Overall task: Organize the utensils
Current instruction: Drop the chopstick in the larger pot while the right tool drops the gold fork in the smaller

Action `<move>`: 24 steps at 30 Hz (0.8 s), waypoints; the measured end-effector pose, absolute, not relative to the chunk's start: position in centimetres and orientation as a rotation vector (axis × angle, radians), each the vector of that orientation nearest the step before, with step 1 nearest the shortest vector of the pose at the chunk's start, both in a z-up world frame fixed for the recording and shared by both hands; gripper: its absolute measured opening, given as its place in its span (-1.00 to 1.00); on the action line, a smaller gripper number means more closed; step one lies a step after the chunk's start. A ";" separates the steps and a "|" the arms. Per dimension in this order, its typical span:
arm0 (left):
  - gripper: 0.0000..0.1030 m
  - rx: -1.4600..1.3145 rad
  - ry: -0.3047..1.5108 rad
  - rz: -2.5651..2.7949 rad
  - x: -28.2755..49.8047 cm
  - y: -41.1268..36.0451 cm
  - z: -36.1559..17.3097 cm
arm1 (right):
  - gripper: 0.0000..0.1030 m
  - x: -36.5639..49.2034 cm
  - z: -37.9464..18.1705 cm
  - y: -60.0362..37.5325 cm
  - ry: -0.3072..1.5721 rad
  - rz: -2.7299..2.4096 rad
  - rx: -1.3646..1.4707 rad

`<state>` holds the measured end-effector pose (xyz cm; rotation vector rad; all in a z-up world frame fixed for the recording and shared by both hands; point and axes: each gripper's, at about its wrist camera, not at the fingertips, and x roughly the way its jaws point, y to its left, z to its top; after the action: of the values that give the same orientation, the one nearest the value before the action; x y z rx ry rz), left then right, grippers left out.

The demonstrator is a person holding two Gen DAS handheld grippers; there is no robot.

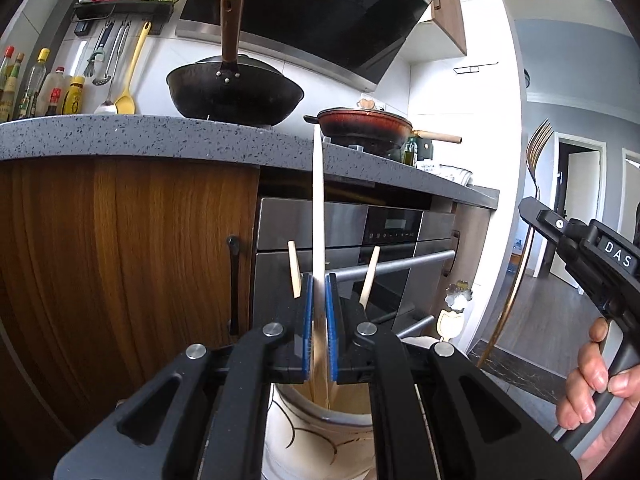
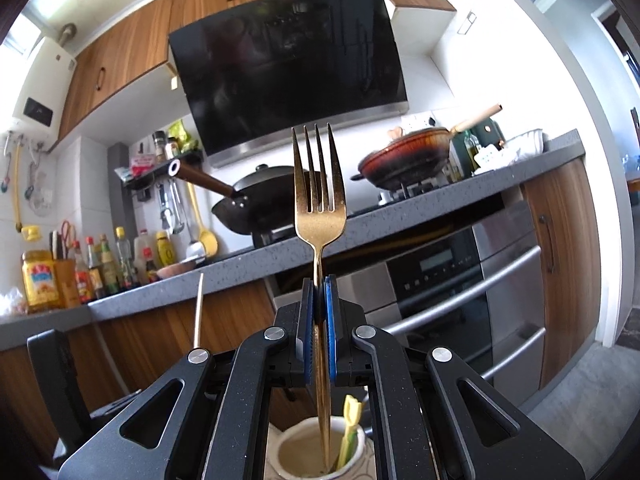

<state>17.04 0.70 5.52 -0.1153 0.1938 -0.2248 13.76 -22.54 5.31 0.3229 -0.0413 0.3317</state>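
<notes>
**Utensils: both held upright over their holders, not yet let go**

Utensils in hand: a gold fork (image 2: 319,200) and a pale flat stick (image 1: 319,208), possibly a chopstick or spatula handle; it shows edge-on, so I cannot tell which.

Right tongs (image 2: 319,292): jaws nearly closed, blue pads clamped on the fork's stem just under the neck. Tines point up. The handle runs down between the jaws, its tip inside the mouth of a small cream cup (image 2: 288,444). A yellow-green utensil (image 2: 349,428) already leans in that cup, just right of the fork's tip. Whether the tip touches the cup floor is not visible.

Left tongs (image 1: 319,292): jaws nearly closed, pads pinching the stick low on its length. Its upper part stands upright well above the pads; its lower end dips into a white patterned jar (image 1: 320,436) directly below. Two wooden sticks (image 1: 295,268) flank the jaws, apparently standing in the same jar.

From the left view, the right tongs and the hand (image 1: 596,384) on their grip sit off to the right, fork upright there too.

Judged step: lowering each piece into its holder.

Notes for doing it well:
- Keep both pieces vertical; a tilt would catch the rim.
- Lower until the ends seat, then part the jaws slowly.
- Keep the fork clear of the yellow-green utensil.
- Pull the tongs straight up afterwards, avoiding the flanking sticks.
</notes>
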 end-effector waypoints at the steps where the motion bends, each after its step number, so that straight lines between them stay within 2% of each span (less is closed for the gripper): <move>1: -0.88 -0.117 0.193 -0.225 16.9 0.8 5.5 | -0.87 13.9 5.2 -22.4 -0.037 0.328 0.313; 14: -0.88 -0.154 0.190 -0.222 14.5 2.3 4.3 | -0.87 16.4 1.7 -21.3 0.167 0.321 0.267; 16: -0.79 -0.142 0.186 -0.224 14.1 2.2 4.0 | -0.87 16.5 1.3 -21.2 0.190 0.315 0.258; 18: -0.50 -0.141 0.195 -0.230 14.0 2.2 3.9 | -0.87 16.7 0.9 -21.1 0.215 0.308 0.248; 24: -0.10 -0.161 0.190 -0.225 13.7 2.8 3.9 | -0.87 17.2 0.0 -20.7 0.266 0.298 0.234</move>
<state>13.66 2.80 3.85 -0.1606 0.1899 -0.2254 17.23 -20.68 0.04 0.2341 0.2657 0.2978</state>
